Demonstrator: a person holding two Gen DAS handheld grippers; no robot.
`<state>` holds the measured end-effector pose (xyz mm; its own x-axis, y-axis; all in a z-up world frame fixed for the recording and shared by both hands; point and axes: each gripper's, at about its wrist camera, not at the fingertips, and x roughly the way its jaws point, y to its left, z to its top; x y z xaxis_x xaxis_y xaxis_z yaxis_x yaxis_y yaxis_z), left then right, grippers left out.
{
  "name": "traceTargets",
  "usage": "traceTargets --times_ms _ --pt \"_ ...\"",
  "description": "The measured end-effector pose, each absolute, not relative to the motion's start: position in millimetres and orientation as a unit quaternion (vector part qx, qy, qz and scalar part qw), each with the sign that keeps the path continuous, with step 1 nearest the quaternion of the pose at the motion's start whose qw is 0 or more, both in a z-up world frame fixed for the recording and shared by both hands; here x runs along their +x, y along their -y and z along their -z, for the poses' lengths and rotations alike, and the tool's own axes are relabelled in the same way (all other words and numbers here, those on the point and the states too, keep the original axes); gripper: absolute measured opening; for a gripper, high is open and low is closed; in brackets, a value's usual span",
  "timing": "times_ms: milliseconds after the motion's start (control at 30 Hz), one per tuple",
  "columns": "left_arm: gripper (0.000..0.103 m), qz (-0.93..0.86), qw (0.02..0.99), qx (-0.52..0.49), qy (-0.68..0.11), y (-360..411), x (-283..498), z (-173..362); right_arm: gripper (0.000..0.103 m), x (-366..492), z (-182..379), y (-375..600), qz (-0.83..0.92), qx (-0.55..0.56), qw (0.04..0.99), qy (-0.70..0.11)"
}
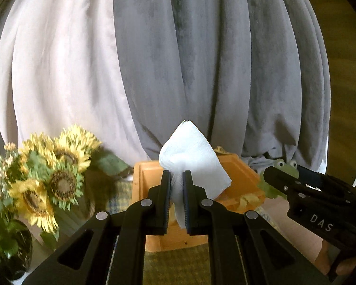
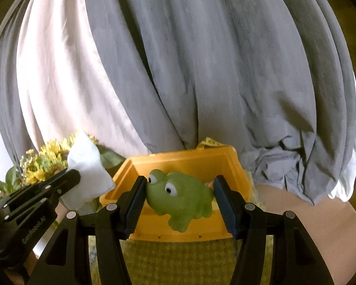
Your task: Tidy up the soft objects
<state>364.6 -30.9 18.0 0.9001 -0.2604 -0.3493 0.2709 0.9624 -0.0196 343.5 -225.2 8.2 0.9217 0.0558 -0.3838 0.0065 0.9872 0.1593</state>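
While left gripper (image 1: 177,178) pinches cloth (image 1: 192,156), right gripper (image 2: 180,185) seemingly clamps frog (image 2: 182,194).

A crumpled white cloth (image 1: 192,156) and a green toy frog (image 2: 180,194) hang above the orange bin (image 2: 189,159).

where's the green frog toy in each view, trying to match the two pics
Left wrist view: green frog toy at right of centre, mostly hidden behind the right gripper, only eyes and some body showing.
Right wrist view: low centre, clamped between that gripper's fingers.
Shared landmark: the orange tray behind it.
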Motion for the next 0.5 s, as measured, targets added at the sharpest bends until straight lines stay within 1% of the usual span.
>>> traceTargets --times_ms 33,67,100,200,267,333,500 --pt "0.012 0.135 0.975 0.016 -0.175 31 367 -20 0.059 346 -10 225 -0.012 0.077 0.978 -0.196" --pt "0.012 0.133 0.976 0.017 -0.173 32 370 -21 0.055 348 -12 225 -0.012 0.074 0.978 -0.194" --pt "0.012 0.133 0.976 0.017 -0.172 32 371 -22 0.054 351 -14 225 -0.011 0.071 0.979 -0.190" --pt "0.012 0.134 0.976 0.012 -0.173 33 383 -24 0.054 359 -19 225 -0.008 0.066 0.981 -0.182" --pt "0.011 0.133 0.975 0.011 -0.178 33 392 -24 0.045 368 -21 228 -0.012 0.072 0.980 -0.183" --pt "0.011 0.134 0.974 0.013 -0.183 35 400 -23 0.042 377 -21 231 -0.011 0.077 0.978 -0.191" --pt "0.011 0.139 0.970 0.022 -0.199 43 422 -16 0.042 394 -22 236 -0.001 0.066 0.979 -0.193"
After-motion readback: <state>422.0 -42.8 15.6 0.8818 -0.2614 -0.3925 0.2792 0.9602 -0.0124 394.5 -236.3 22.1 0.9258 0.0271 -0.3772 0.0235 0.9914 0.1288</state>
